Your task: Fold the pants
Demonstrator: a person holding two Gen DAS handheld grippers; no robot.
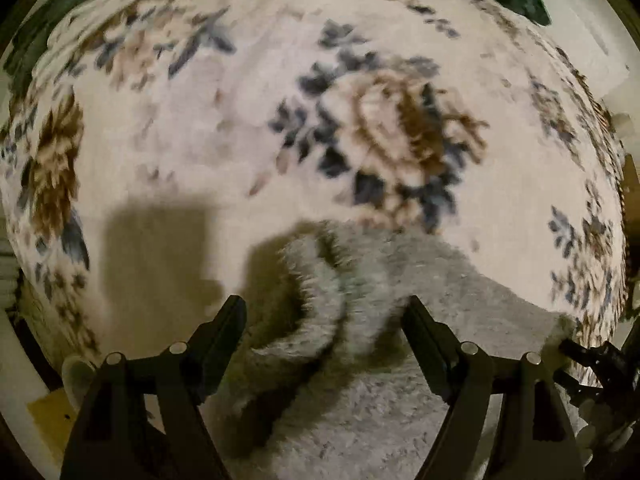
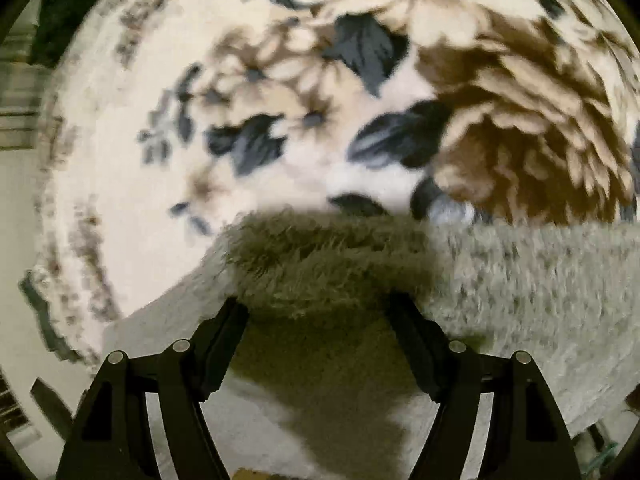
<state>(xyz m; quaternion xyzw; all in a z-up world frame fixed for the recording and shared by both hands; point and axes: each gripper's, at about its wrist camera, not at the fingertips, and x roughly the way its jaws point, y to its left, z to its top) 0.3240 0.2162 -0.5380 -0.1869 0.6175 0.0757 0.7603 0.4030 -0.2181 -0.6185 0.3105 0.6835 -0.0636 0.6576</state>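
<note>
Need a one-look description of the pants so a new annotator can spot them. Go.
Start from the big cream blanket printed with brown and blue-grey flowers that fills both views. At its near edge, under the open left gripper, lies the pants: a plain pale grey, shaggy fleece garment with a rolled, curling edge. Unlike the blanket, it has no print and a longer, fluffier pile.

The grey fluffy fleece pants (image 1: 360,400) are looking shaggy, lying on the cream flower-patterned plush blanket (image 1: 180,120), soft and matt.
</note>
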